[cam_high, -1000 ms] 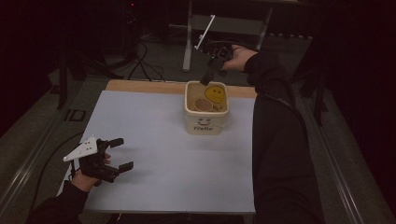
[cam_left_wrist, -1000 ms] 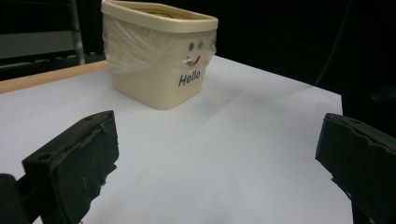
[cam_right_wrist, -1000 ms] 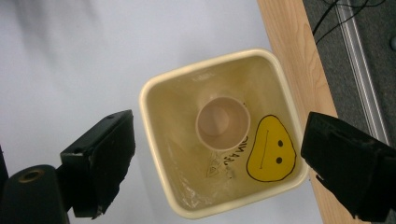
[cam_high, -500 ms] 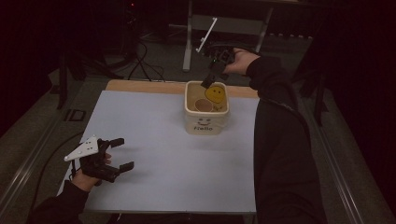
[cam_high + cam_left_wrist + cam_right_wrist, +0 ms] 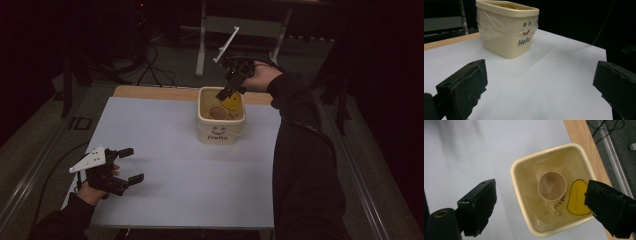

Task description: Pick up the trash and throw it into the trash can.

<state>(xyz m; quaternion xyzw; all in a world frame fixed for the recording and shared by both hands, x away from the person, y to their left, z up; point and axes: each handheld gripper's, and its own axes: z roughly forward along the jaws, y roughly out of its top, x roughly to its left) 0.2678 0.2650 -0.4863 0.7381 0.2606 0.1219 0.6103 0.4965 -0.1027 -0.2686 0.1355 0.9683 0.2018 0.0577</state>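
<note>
Above the far edge of the desk (image 5: 165,200): my right gripper (image 5: 227,90), fingers (image 5: 477,206) spread and holding nothing, hanging over the cream tub (image 5: 220,131) marked "Hello". A second ago it sat slightly lower over the rim; it has since lifted a touch.
Inside the tub: one round brown cup (image 5: 552,185), upright, beside a yellow sticker (image 5: 577,200).
Near front-left corner: my left gripper (image 5: 120,170), fingers (image 5: 465,83) apart, empty, resting idle, unmoved, well apart from the tub.
Judgement: the cup looks delivered and the right arm is withdrawing, or else poised to reach in.
</note>
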